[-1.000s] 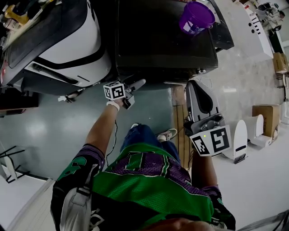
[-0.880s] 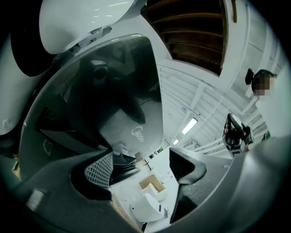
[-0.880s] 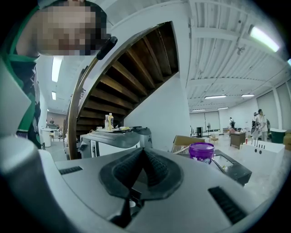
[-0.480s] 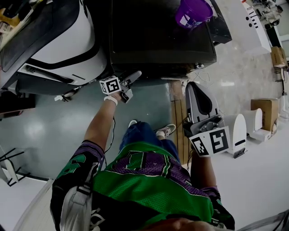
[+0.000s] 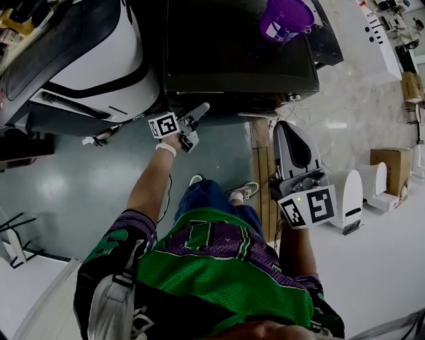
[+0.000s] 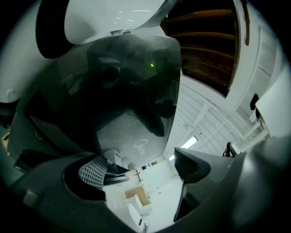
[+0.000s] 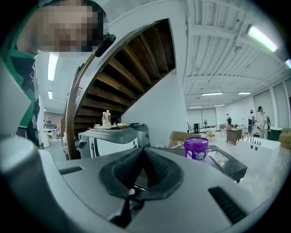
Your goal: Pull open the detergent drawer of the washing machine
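Observation:
The dark washing machine (image 5: 239, 46) is seen from above; its front face runs under the top edge, and the detergent drawer cannot be made out there. My left gripper (image 5: 198, 125) is at the front top left corner of the machine. Its jaws have just been opening and stand wide apart (image 6: 141, 170). A glossy dark panel (image 6: 132, 91) fills the left gripper view close ahead, and nothing is gripped between the pads (image 6: 93, 173). My right gripper (image 5: 292, 143) hangs in front of the machine's right corner, its pads (image 7: 152, 166) pressed together on nothing.
A purple bucket (image 5: 285, 18) (image 7: 196, 148) stands on the machine's top at the right. A white and black machine (image 5: 99, 60) stands close on the left. A wooden strip (image 5: 264, 192), white parts (image 5: 352, 199) and a cardboard box (image 5: 392, 169) lie on the floor at the right.
The left gripper has rolled a little at the machine's front corner and its fingers stand further apart. The right gripper has hardly moved.

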A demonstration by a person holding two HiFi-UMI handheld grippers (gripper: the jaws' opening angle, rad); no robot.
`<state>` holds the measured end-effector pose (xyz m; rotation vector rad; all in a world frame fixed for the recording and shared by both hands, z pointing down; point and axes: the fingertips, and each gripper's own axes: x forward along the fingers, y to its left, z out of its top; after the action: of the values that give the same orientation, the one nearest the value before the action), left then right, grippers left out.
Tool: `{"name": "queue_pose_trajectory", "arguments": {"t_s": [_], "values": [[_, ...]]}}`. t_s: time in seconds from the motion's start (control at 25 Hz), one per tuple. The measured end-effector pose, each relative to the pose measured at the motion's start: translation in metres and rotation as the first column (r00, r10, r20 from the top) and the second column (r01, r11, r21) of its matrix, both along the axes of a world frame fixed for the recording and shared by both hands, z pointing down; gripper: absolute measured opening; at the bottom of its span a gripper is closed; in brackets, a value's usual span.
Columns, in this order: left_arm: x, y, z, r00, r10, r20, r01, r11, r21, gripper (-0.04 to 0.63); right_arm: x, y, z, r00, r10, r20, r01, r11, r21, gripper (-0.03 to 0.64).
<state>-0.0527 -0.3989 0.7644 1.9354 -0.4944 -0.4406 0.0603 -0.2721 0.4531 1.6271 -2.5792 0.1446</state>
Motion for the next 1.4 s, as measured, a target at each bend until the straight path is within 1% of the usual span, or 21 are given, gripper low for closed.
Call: {"name": "queue_pose_trajectory", "arguments": {"t_s": [0.12, 0.2, 0.28, 0.4, 0.6, 0.68, 0.8, 1.0, 1.16, 1.4], "values": [[-0.004, -0.007, 0.0, 0.995, -0.098, -0.02, 0.097, 0.993, -0.073, 0.457, 0.002, 0.0, -0.002, 1.0, -0.003, 0.014, 0.004, 1.0, -0.007, 0.002], [-0.004, -0.011, 0.0, 0.986, -0.164, -0.037, 0.159, 0.981, -0.114, 0.465, 0.003, 0.0, -0.004, 1.0, -0.008, 0.016, 0.008, 1.0, -0.007, 0.002], [-0.006, -0.016, 0.001, 0.974, -0.222, -0.043, 0.213, 0.964, -0.158, 0.465, 0.005, -0.001, -0.007, 1.0, -0.011, 0.018, 0.011, 1.0, -0.007, 0.002], [-0.008, -0.02, 0.001, 0.956, -0.288, -0.05, 0.27, 0.937, -0.223, 0.465, 0.009, -0.001, -0.009, 1.0, -0.012, 0.022, 0.012, 1.0, -0.015, 0.002], [-0.013, -0.024, 0.004, 0.927, -0.367, -0.071, 0.333, 0.897, -0.29, 0.463, 0.016, 0.001, -0.012, 0.999, -0.006, 0.032, 0.007, 1.0, -0.019, 0.002], [-0.015, -0.025, 0.005, 0.92, -0.384, -0.082, 0.344, 0.888, -0.304, 0.462, 0.018, 0.002, -0.013, 0.999, -0.004, 0.032, 0.004, 1.0, -0.018, 0.002], [-0.015, -0.024, 0.004, 0.915, -0.394, -0.08, 0.354, 0.884, -0.306, 0.462, 0.021, 0.004, -0.011, 0.999, -0.003, 0.04, 0.004, 1.0, -0.022, 0.002], [-0.014, -0.012, 0.004, 0.917, -0.392, -0.073, 0.35, 0.88, -0.32, 0.462, 0.023, 0.01, -0.012, 0.999, -0.026, 0.04, 0.027, 0.999, -0.021, 0.002], [-0.014, -0.001, 0.006, 0.922, -0.382, -0.072, 0.341, 0.884, -0.319, 0.462, 0.026, 0.012, -0.019, 0.998, -0.049, 0.039, 0.049, 0.999, -0.005, 0.002], [-0.014, 0.009, 0.007, 0.916, -0.394, -0.071, 0.353, 0.879, -0.321, 0.462, 0.029, 0.024, -0.026, 0.991, -0.117, 0.059, 0.117, 0.993, 0.005, 0.002]]}}
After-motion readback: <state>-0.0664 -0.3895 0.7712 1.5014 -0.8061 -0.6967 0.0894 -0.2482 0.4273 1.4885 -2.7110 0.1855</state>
